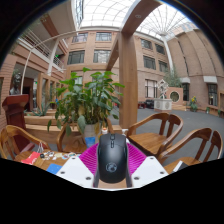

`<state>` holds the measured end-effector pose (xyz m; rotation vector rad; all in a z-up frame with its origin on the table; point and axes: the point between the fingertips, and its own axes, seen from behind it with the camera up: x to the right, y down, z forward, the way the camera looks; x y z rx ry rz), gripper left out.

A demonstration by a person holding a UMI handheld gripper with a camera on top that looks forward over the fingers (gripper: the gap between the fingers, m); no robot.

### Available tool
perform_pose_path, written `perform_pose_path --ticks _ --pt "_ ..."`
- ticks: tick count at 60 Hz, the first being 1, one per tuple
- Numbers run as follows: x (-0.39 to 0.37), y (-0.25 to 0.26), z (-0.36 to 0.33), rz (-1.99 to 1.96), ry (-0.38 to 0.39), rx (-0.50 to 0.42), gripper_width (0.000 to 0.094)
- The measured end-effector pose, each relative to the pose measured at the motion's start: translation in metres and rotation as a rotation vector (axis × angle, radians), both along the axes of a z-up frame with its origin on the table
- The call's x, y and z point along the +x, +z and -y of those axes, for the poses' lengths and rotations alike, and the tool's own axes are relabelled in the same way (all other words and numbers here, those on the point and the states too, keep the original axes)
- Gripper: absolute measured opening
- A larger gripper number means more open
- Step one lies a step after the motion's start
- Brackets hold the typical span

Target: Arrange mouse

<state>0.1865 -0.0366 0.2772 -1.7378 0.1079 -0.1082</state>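
Observation:
A black computer mouse [112,157] with a scroll wheel and a small round logo sits lengthwise between my gripper's [112,150] two fingers. The magenta pads [90,158] lie against its left and right sides with no gap showing, so the gripper is shut on the mouse. The mouse's underside and whatever lies beneath it are hidden by the mouse and the fingers. It appears to be held above the wooden table [60,148] ahead.
A potted green plant [88,98] stands just beyond the fingers. Wooden chairs [160,130] ring the table on the right and another chair [14,142] on the left. Small coloured items [35,157] lie at left. A brick pillar [128,75] rises behind.

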Motion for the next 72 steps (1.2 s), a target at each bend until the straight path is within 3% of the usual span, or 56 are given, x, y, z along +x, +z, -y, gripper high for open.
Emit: perform_pose_path --ticks 8,17,22,30,36,40,44,45,47,72 --pt "-0.09 -0.005 -0.048 -0.004 0.123 -0.014 0.0365" --pt "-0.188 -0.108 -0.091 -0.005 0.257 -0.193 0.0366" --pt "-0.22 -0.18 -0.104 0.026 0.299 -0.295 0.0368" --pt "-0.25 -0.254 -0.099 0.02 0.319 -0.441 0.0387" --pt "-0.256 -0.288 -0.099 -0.005 0.317 -0.498 0.0473" --pt "-0.254 -0.28 -0.099 0.004 0.303 -0.46 0.0558" --pt "-0.247 -0.266 -0.095 0.035 0.289 -0.434 0.0838" --pt "-0.247 -0.262 -0.093 0.04 0.289 -0.426 0.087" --pt "-0.245 -0.253 -0.088 0.047 0.283 -0.414 0.0832" --pt "-0.227 -0.128 0.04 0.045 0.198 -0.291 0.0855"
